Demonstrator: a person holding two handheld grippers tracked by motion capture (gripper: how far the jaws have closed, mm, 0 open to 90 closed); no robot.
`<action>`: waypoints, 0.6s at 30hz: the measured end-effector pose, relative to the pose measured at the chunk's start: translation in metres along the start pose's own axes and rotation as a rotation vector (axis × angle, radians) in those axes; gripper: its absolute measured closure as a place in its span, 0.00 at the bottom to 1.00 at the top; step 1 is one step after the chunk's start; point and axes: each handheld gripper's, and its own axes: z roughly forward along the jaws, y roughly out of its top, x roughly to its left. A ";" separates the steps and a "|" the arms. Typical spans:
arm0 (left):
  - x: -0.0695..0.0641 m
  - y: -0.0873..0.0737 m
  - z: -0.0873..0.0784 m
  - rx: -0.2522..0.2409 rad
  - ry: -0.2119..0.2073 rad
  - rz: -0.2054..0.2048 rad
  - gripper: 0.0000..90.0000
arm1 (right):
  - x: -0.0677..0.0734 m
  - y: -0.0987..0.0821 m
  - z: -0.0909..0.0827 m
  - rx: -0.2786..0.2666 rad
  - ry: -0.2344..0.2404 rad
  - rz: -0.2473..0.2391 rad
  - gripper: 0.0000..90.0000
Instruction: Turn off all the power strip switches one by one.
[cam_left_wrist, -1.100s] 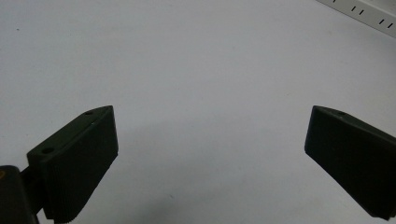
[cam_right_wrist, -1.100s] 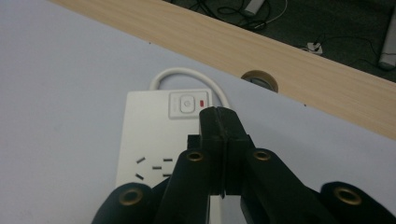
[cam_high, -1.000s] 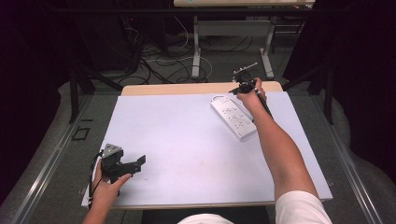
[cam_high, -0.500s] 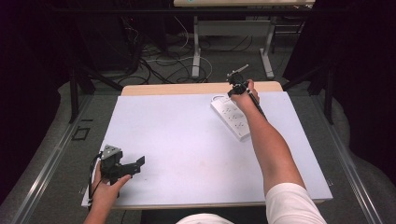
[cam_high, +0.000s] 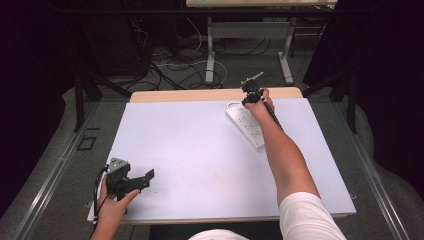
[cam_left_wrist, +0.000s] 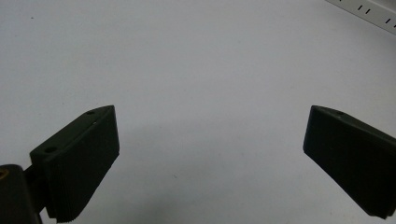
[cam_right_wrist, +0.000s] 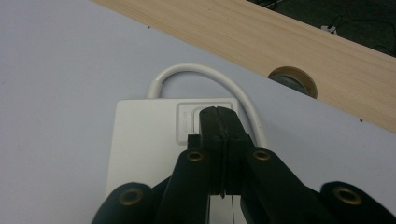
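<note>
At far right of desk (cam_high: 190, 150): power strip (cam_right_wrist: 149, 140) near back edge, right tool (cam_right_wrist: 218, 114) pressed together, tips over rocker switch (cam_right_wrist: 187, 122). Left tool (cam_left_wrist: 208, 154) wide apart, idle. Risk: off-centre push, tips skidding off switch, strip sliding toward cord (cam_right_wrist: 205, 74).

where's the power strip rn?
High view: power strip lies at the far right of the white table, angled, under the right tongs, near the wooden edge.

We note a white-topped table (cam_high: 190, 150) with a bare wood strip (cam_high: 200, 94) along its far edge, grey floor (cam_high: 55, 165) around it, tangled cables (cam_high: 170, 62) beyond, and a second table's metal legs (cam_high: 210, 50) amid dark surroundings.
</note>
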 end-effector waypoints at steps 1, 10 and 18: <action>0.000 0.000 0.000 0.001 -0.001 0.001 0.04 | -0.001 0.000 0.000 0.009 -0.006 -0.012 1.00; -0.001 0.001 0.002 -0.003 -0.010 0.003 0.04 | 0.001 -0.003 0.010 0.007 0.001 0.005 1.00; -0.002 0.001 0.002 -0.005 -0.017 0.001 0.04 | 0.003 -0.004 0.016 0.006 -0.012 -0.003 1.00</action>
